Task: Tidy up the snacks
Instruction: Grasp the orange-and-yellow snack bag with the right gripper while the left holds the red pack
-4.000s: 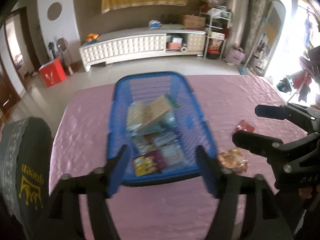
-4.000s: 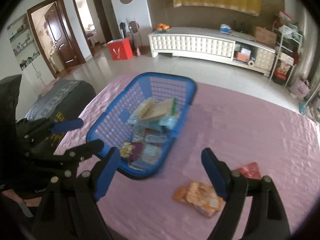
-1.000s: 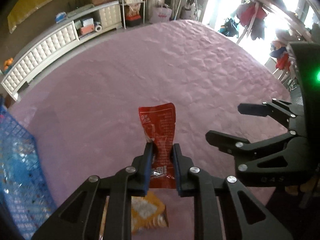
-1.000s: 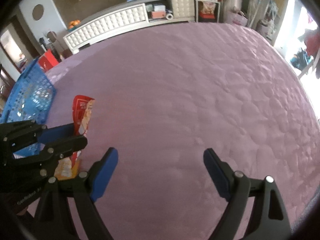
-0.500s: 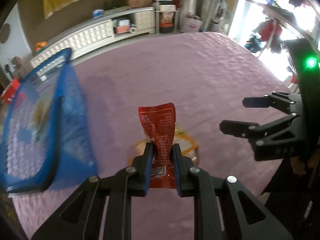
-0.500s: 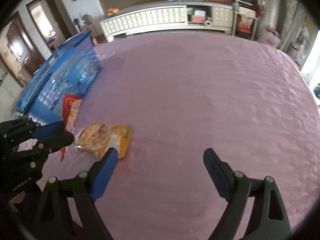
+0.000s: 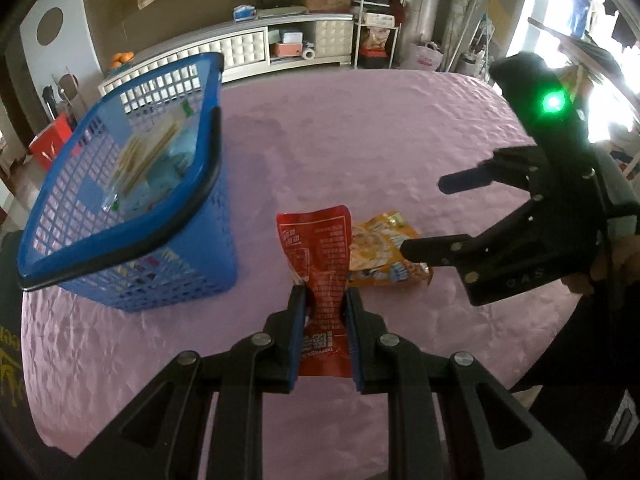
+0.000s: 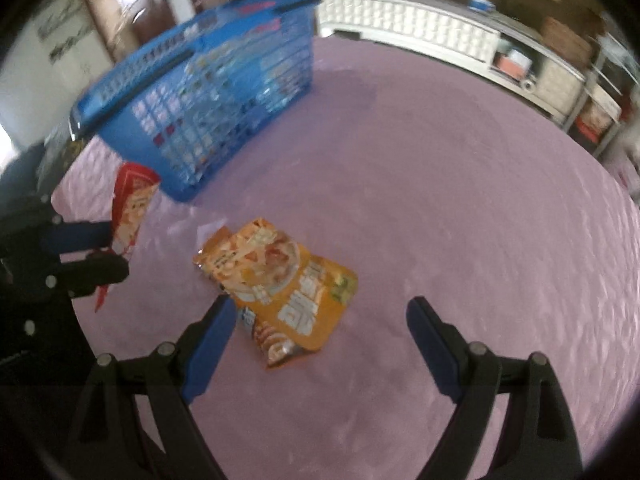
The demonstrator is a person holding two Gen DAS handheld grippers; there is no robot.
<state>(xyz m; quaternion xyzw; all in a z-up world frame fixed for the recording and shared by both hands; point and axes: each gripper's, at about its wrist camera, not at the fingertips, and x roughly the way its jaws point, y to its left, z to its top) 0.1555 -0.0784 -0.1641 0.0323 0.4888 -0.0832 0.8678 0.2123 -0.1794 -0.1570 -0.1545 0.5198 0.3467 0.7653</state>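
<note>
Left wrist view: my left jaws (image 7: 323,300) clamp the red packet (image 7: 320,264); right jaws (image 8: 320,312) gape, empty, orange packet (image 8: 280,280) seemingly at their twelve o'clock.

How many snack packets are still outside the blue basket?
2: the red packet is clamped in the left gripper; the orange packet lies on the pink cloth.
</note>
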